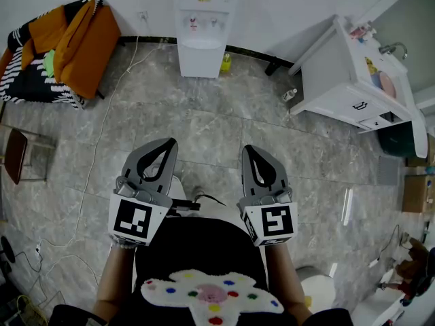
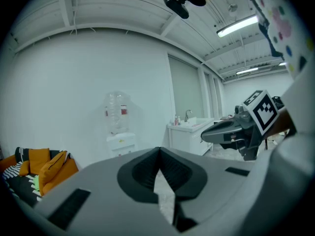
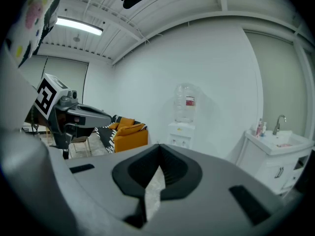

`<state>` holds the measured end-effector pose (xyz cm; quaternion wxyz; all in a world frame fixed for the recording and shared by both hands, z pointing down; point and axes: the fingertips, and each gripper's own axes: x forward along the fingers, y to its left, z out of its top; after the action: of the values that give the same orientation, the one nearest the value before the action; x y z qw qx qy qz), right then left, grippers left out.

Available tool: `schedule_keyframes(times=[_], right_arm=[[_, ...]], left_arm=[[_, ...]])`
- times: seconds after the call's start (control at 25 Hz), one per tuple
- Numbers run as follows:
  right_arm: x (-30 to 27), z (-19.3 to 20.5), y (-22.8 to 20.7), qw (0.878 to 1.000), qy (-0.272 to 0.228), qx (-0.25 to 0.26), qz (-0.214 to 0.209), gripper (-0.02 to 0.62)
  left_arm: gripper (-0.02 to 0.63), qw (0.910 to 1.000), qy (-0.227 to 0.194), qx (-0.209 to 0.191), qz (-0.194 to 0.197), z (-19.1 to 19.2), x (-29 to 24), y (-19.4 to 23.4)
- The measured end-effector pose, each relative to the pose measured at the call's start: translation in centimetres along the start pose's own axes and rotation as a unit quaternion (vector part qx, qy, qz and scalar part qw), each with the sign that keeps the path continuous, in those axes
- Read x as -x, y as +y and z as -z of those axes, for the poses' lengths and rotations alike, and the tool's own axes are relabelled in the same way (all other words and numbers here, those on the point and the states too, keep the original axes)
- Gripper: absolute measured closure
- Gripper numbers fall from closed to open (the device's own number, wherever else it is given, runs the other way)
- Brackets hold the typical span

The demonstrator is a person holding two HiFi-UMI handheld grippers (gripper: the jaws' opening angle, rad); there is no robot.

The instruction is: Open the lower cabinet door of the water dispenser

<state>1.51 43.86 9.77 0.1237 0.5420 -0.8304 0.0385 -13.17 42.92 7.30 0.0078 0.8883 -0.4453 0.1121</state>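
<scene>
I can read no text anywhere; the red label (image 3: 190,101) on the clear plastic bottle (image 3: 185,111) atop the white water dispenser (image 3: 179,132) is too small.

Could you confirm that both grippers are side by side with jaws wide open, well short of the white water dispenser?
Not quite: the jaws of the left gripper and right gripper are shut, not wide open, as the two gripper views show. The rest holds: side by side, well short of the white water dispenser.

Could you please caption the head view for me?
The left tool and right tool, both shut, face the water dispenser.
</scene>
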Motion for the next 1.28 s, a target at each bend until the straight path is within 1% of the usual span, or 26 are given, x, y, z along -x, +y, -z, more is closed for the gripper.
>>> schedule_keyframes(times=[0.6,0.72,0.84,1.12,1.28], right_arm=[[1.0,0.0,0.6,1.0,-0.004,0.0,0.001,0.592],[1.4,-0.1,0.6,1.0,-0.008,0.001,0.001,0.592],[1.8,-0.3,0.5,1.0,-0.013,0.005,0.003,0.592],[3.0,-0.3,0.8,1.0,-0.017,0.018,0.012,0.592],[3.3,0.0,0.3,1.0,-0.013,0.013,0.023,0.592]], left_arm=[[0.593,1.0,-0.002,0.002,-0.005,0.3,1.2,-0.5],[0.592,1.0,-0.003,-0.005,-0.005,0.1,1.3,-0.8],[0.592,0.9998,-0.005,-0.017,-0.001,-0.2,1.4,-1.3],[0.593,0.9998,-0.009,-0.013,0.008,-0.4,1.8,-2.3],[0.592,0.9996,-0.013,-0.017,0.016,-0.6,1.5,-2.5]])
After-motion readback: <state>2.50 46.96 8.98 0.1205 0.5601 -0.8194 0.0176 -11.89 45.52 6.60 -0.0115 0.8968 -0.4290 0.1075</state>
